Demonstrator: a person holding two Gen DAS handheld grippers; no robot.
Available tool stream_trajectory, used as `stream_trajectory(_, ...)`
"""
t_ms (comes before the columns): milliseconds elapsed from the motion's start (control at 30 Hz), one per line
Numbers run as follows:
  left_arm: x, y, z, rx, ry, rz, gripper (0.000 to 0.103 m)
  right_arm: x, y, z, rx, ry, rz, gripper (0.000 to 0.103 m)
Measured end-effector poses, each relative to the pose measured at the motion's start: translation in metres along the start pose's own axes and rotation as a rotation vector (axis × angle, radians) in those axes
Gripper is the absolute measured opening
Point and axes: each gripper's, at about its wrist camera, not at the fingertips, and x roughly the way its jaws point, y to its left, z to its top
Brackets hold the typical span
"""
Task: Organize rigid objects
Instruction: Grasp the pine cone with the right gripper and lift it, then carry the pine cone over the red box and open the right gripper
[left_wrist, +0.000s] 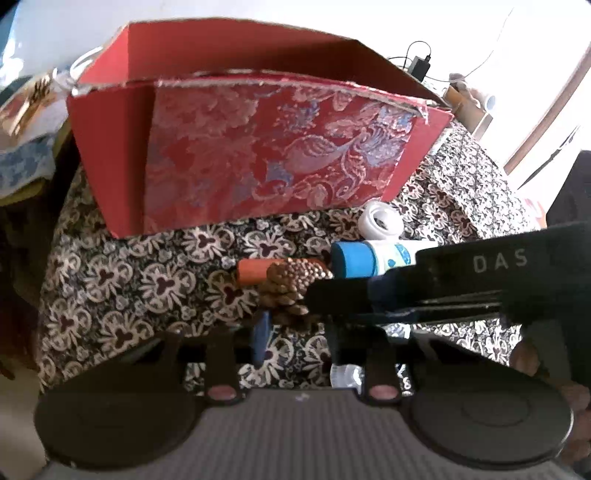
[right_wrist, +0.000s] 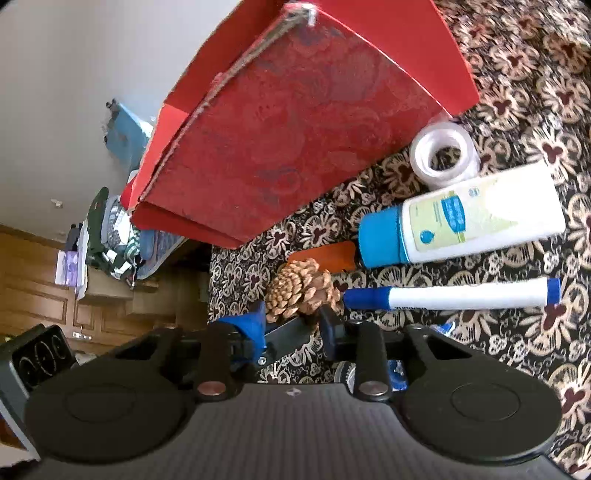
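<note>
Down on the black-and-cream floral tablecloth (left_wrist: 129, 288) before the open red cardboard box (left_wrist: 258, 147), pinching the brown pine cone (left_wrist: 291, 284) with the left gripper (left_wrist: 297, 328), right gripper (right_wrist: 290, 325) grip impossible to call, pale wall (right_wrist: 74, 74) and wooden cabinets (right_wrist: 44, 295) beyond.

can't see inside the red box (left_wrist: 258, 147) from my end, orange thing (right_wrist: 325, 256) half buried behind the pine cone (right_wrist: 303, 291), small print on the lotion bottle (right_wrist: 461, 221) unreadable
</note>
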Motion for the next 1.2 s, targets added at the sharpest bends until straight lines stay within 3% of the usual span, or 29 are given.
stream_trajectory(200,-0.033,-0.007,0.004,0.054,-0.059,-0.045,0.028,-0.022,0.013,-0.001,-0.054,-0.032,0.032,0.007)
stream_trajectory(367,-0.072,-0.019,0.027,0.131,-0.167,-0.068,0.027,-0.055,0.044,0.008,-0.159,-0.113,0.052,0.006)
stream_trajectory(567,-0.102,-0.021,0.084,0.190,-0.300,-0.044,0.024,-0.082,0.109,0.055,-0.345,-0.237,0.039,0.006)
stream_trajectory(700,-0.096,-0.012,0.126,0.165,-0.327,0.000,0.024,-0.074,0.136,0.099,-0.418,-0.274,0.043,0.006)
stream_trajectory(967,-0.027,0.025,0.166,0.050,-0.201,0.132,0.025,0.001,0.128,0.179,-0.387,-0.129,0.032,0.006)
stream_trajectory(1200,0.010,0.052,0.175,-0.001,-0.130,0.254,0.019,0.062,0.113,0.214,-0.360,0.037,0.064,0.003)
